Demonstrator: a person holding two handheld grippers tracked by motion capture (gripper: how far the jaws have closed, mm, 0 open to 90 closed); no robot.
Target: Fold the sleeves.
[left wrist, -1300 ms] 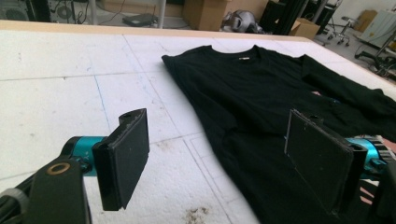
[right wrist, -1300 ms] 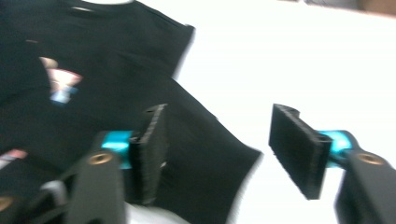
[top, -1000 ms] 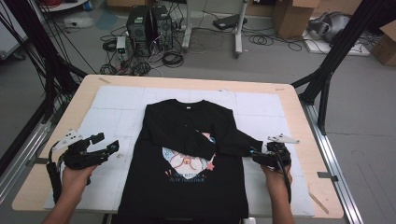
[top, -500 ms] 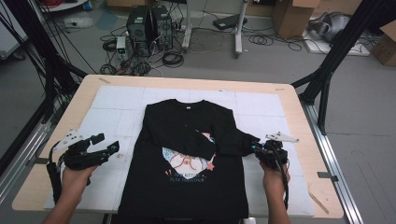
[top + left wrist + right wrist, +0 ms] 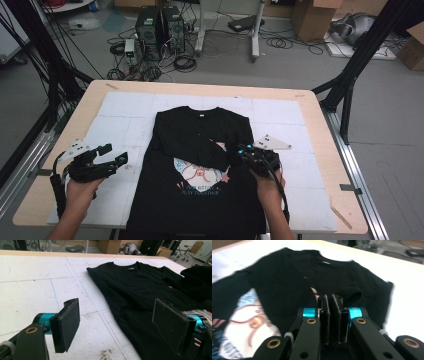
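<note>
Shirt: a black long-sleeved shirt with a printed chest graphic lies flat, front up, in the middle of the counter, collar toward the far edge.
Sleeves: both are folded across the chest; the cuff of one rests near the graphic.
Left claw: jaws wide apart, holding nothing, hovering over the white sheet just beside the shirt's left edge.
Right claw: jaws pressed together over the shirt's right side, near the folded sleeve. The right gripper view is blurred, so whether fabric is pinched between them cannot be told.
Progress: this looks like folding. Sleeves appear done; the body is still full length, so the side and lengthwise folds likely remain.
</note>
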